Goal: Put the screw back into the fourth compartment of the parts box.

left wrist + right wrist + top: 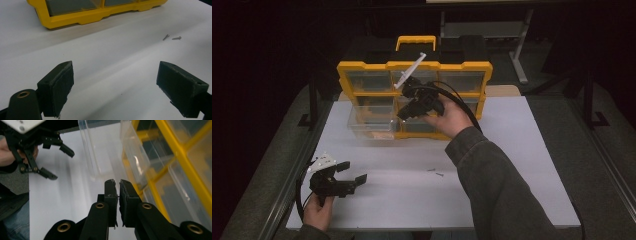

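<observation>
**Right gripper raised at the open drawer of the yellow parts organizer**
The right gripper (404,115) hangs in front of the yellow parts organizer (362,67), just above the clear drawer (367,122) that is pulled out of its bottom row. Its jaws are pressed nearly together, and whether a screw is pinched between them is too small to tell. To do this well, bring the tips squarely over the drawer's open top before parting them, and keep them low so nothing bounces out. Two small screws (436,172) lie on the white table (512,165), in front of the organizer. The left gripper (353,171) rests well in front of the organizer, jaws wide apart and empty.
</observation>
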`<state>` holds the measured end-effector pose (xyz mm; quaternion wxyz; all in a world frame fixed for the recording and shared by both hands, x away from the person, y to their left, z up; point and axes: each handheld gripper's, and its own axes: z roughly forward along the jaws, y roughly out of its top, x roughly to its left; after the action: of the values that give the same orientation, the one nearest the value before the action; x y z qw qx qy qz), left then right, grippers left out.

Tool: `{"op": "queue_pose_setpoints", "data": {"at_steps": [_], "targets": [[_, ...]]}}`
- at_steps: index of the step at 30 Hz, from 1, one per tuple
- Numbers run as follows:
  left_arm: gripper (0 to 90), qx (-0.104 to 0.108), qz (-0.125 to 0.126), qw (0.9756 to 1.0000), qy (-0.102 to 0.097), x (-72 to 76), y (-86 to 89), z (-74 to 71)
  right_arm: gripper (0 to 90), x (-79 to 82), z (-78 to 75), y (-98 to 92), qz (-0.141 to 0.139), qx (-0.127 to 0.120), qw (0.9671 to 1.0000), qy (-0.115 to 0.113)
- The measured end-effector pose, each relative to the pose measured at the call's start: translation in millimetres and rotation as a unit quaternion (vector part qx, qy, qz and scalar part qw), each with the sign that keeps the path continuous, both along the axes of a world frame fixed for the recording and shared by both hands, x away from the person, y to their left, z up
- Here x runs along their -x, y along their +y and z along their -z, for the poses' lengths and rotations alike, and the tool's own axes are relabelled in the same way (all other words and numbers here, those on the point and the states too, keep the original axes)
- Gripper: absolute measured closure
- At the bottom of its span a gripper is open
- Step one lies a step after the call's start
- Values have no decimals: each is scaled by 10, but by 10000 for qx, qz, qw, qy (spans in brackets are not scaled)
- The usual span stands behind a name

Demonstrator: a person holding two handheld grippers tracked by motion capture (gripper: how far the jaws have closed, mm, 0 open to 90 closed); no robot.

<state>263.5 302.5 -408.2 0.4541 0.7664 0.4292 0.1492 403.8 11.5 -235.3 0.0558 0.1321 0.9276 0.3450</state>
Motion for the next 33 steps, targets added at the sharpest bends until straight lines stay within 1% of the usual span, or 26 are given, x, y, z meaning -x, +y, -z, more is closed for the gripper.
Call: {"op": "queue_pose_setpoints", "data": {"at_steps": [1, 2, 3, 4, 5, 6, 7, 8, 9, 10, 11, 14, 15, 16, 18, 20, 21, 24, 26, 27, 28, 29, 30, 33], "targets": [[137, 5, 7, 10000, 3, 1, 1, 0, 835, 0, 0, 0, 0, 0, 10000, 0], [137, -73, 35, 10000, 13, 0, 14, -4, 835, -35, -26, 119, -46, -1, 10000, -10], [137, -66, 32, 10000, 8, 0, 13, -4, 835, -52, -35, 177, -68, 8, 10000, -7], [138, -66, 32, 10000, 8, 0, 13, -4, 835, -52, -35, 177, -68, 8, 10000, -7], [138, -67, 40, 10000, 8, 1, 15, -6, 834, -70, -41, 232, -82, 17, 10000, 8], [138, -21, 18, 10000, 43, 7, 8, -6, 834, -101, -46, 342, -90, 71, 9999, 29], [138, -21, 18, 10000, 43, 7, 8, -6, 834, -101, -46, 342, -90, 71, 9999, 29], [138, -31, 30, 10000, 48, 7, 9, -8, 834, -121, -43, 395, -109, 92, 9999, 23], [138, 9, 30, 10000, 27, 7, 2, -5, 834, -152, -38, 490, -97, 147, 9998, 32], [138, -12, 48, 10000, 26, 7, 5, -5, 834, -169, -29, 534, -103, 148, 9998, 50], [137, -12, 48, 10000, 26, 7, 5, -5, 834, -169, -29, 534, -103, 148, 9998, 50], [138, -40, 88, 9999, 54, 6, -3, -5, 833, -209, 22, 662, -116, 231, 9996, 95], [138, -51, 103, 9999, 49, 6, -4, -9, 832, -217, 44, 700, -111, 261, 9996, 91], [137, -1, 84, 10000, 32, 8, -11, -7, 831, -227, 65, 734, -103, 278, 9995, 126], [138, -41, 97, 9999, 13, 7, -4, -10, 829, -241, 113, 795, -102, 317, 9993, 142], [137, -21, 94, 10000, -6, 7, -1, -13, 829, -261, 178, 861, -90, 358, 9992, 178], [137, 22, 60, 10000, -7, 10, 1, -16, 829, -267, 197, 879, -86, 382, 9990, 196], [137, 42, 47, 10000, 4, 11, 6, -17, 828, -274, 229, 905, -106, 392, 9989, 240], [137, 3, 70, 10000, -29, 8, 15, -19, 827, -277, 254, 922, -111, 403, 9988, 242], [137, 34, 54, 10000, -32, 8, 9, -16, 788, -283, 270, 924, -77, 398, 9989, 238], [137, 31, 50, 10000, -18, 9, 7, -20, 788, -283, 270, 924, -77, 398, 9989, 238], [138, 38, 58, 10000, -5, 11, 2, -20, 762, -286, 270, 913, -1, 352, 9992, 198], [137, 47, 55, 10000, -13, 10, 0, -20, 758, -283, 260, 902, 14, 317, 9994, 159], [137, 32, 65, 10000, -13, 7, 1, -17, 748, -268, 225, 874, 16, 281, 9995, 154]]}}
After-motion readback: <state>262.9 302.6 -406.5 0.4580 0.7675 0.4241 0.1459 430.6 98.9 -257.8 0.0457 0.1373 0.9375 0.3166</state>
